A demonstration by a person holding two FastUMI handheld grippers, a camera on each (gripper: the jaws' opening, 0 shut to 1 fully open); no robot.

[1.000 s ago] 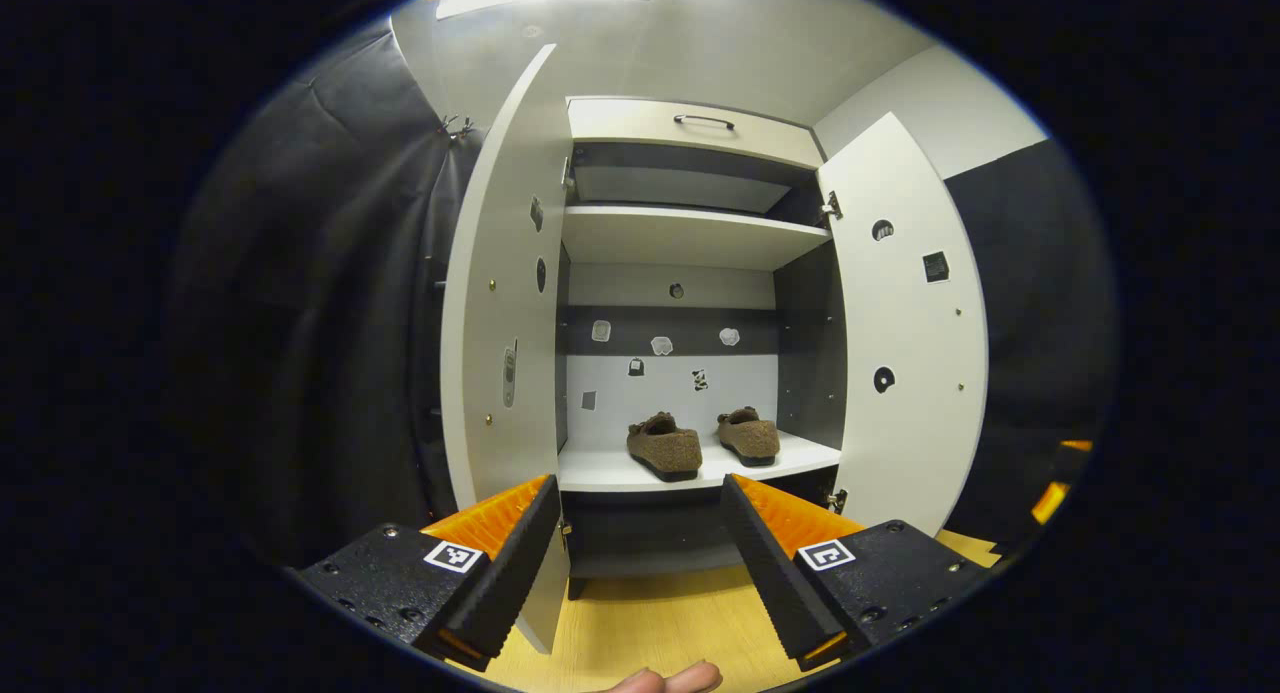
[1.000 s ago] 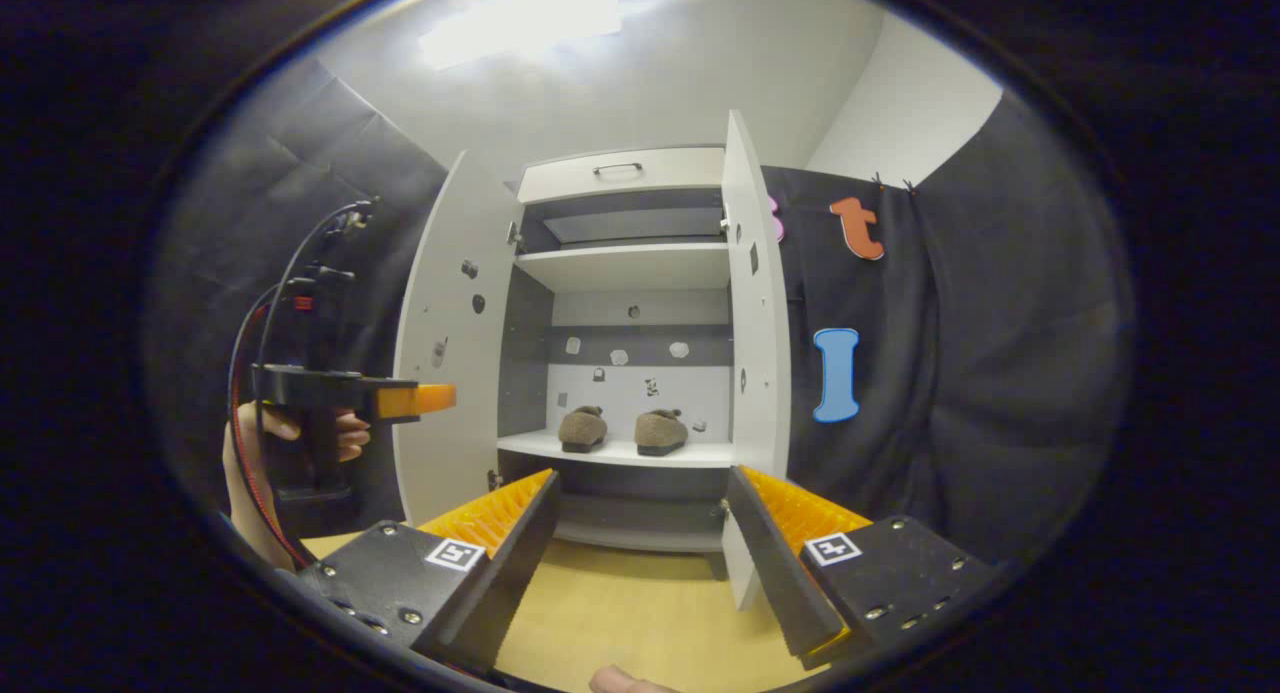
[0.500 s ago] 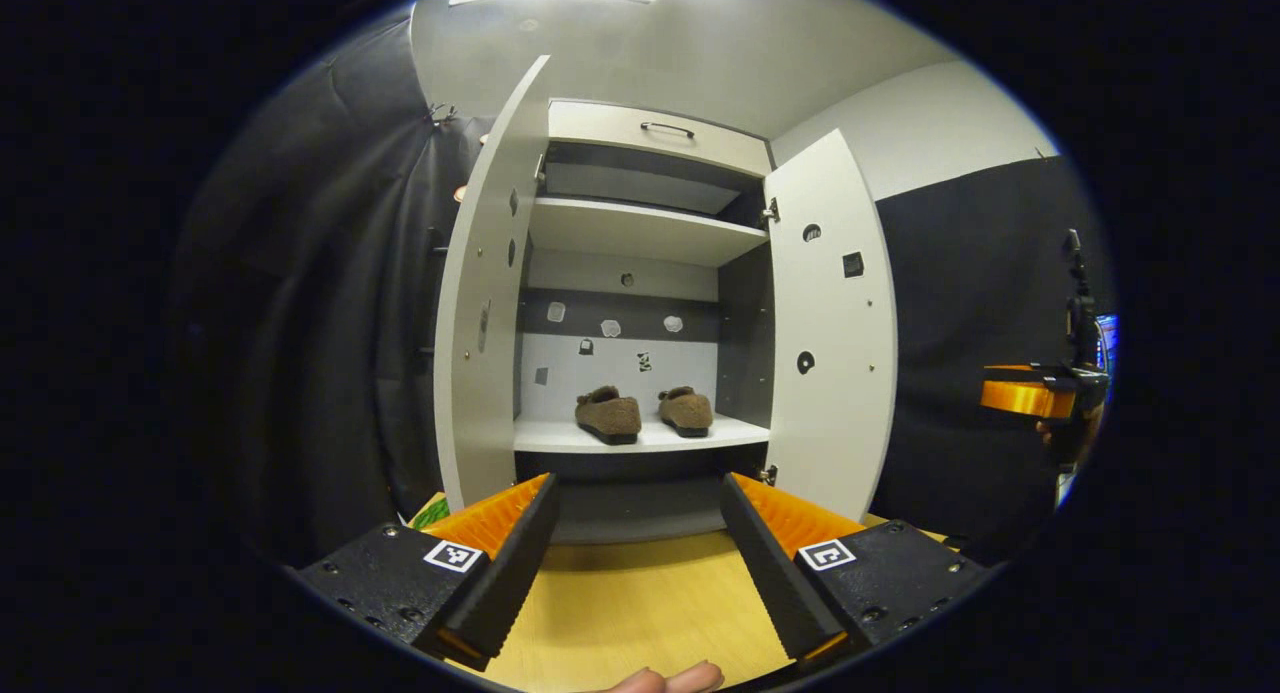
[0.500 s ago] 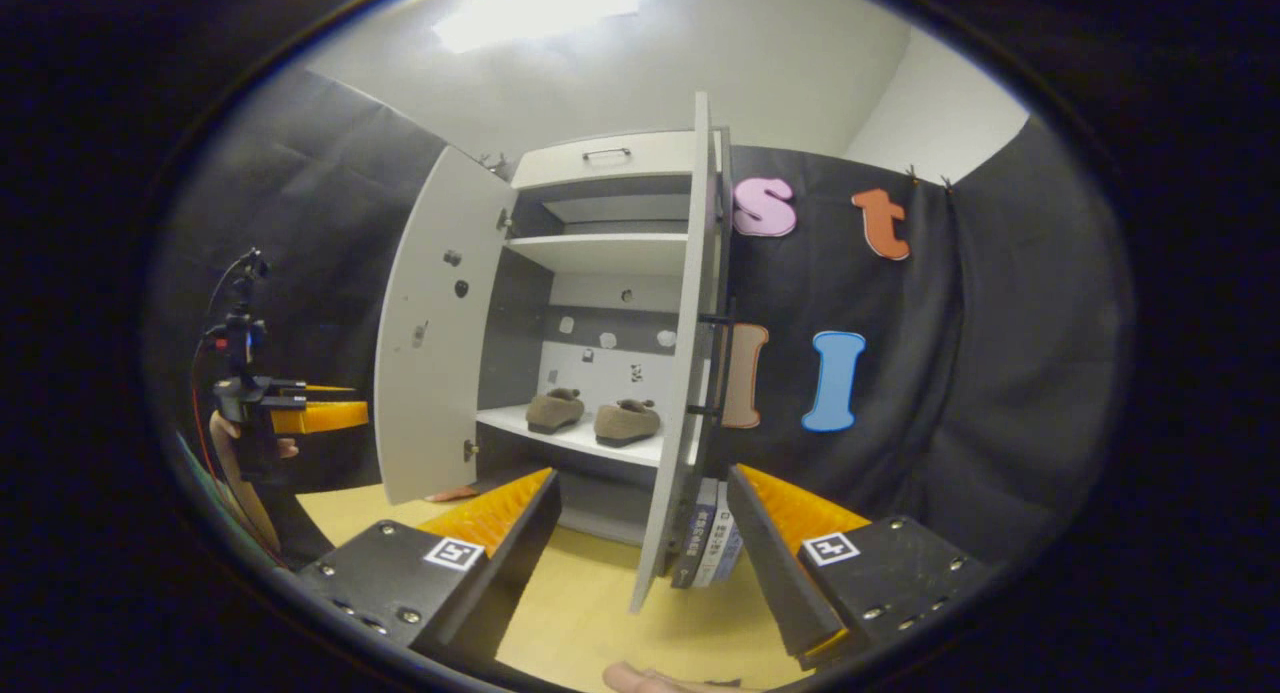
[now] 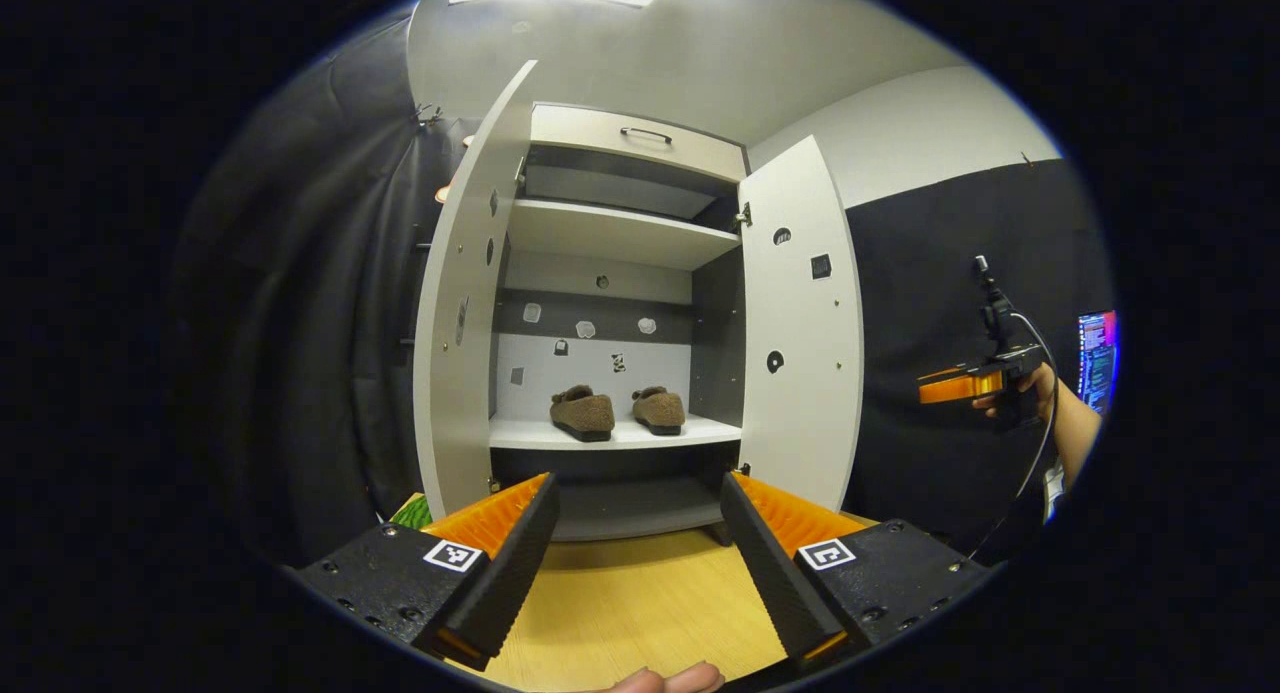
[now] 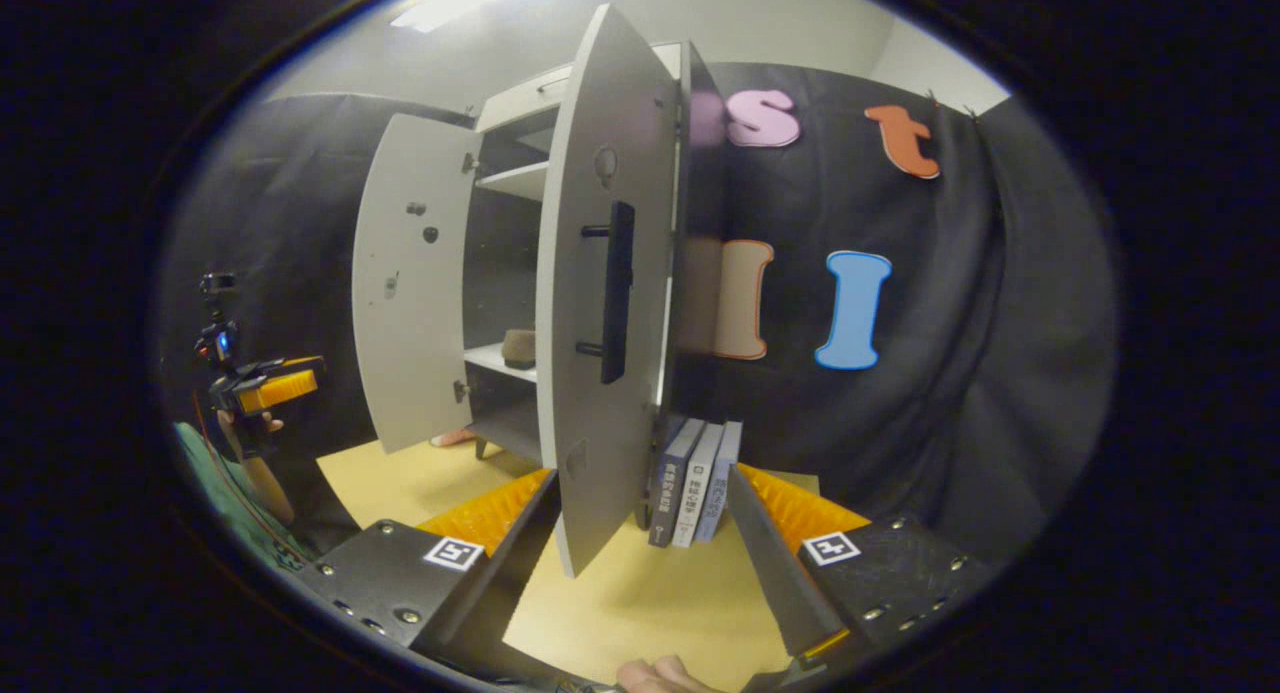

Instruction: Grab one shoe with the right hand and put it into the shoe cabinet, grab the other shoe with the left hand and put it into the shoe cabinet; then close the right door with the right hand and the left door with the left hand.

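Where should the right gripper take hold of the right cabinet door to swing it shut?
Best bet is the dark vertical bar handle on the outer face of the right door. It stands off the panel on two posts, so the open right gripper can probably come from the outer side, fingers straddling the bar, then push toward the cabinet.

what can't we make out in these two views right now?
- Second shoe: right gripper view, one shoe peeks out; the right door hides the rest of the shelf.
- Book spine text: right gripper view, too small.
- Left door handle: left gripper view, on the outer face, turned away.
- Right tongs: left gripper view, too far and side-on to judge the opening.
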